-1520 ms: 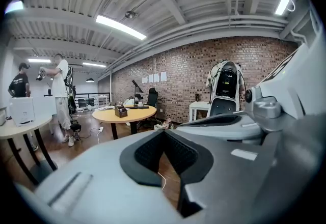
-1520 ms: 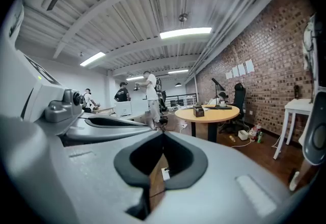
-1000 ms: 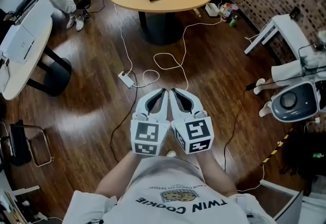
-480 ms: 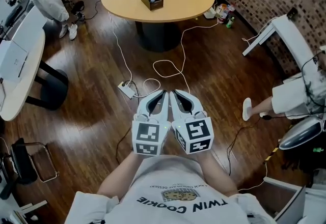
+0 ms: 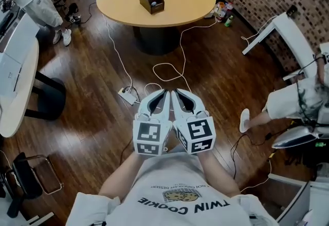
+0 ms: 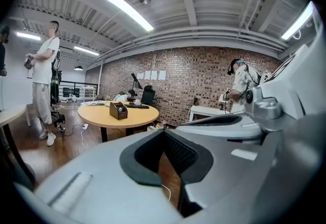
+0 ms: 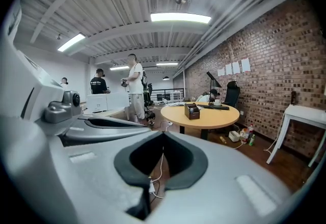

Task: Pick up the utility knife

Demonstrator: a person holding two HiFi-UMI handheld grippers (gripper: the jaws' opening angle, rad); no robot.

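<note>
**Two empty grippers held side by side.**
Left gripper (image 5: 164, 92) and right gripper (image 5: 175, 91), fingers pressed together, above a floor cable (image 5: 156, 72); ahead of the fingertips, round table (image 5: 118, 3) bearing wooden box (image 5: 151, 0) (utility knife not discernible); ceiling light (image 7: 180, 17) appears in gripper views only.

I have walked nearer the round tan wooden desk (image 5: 175, 1), bringing my left claw (image 5: 164, 93) and right claw (image 5: 175, 93) closer to it.
</note>
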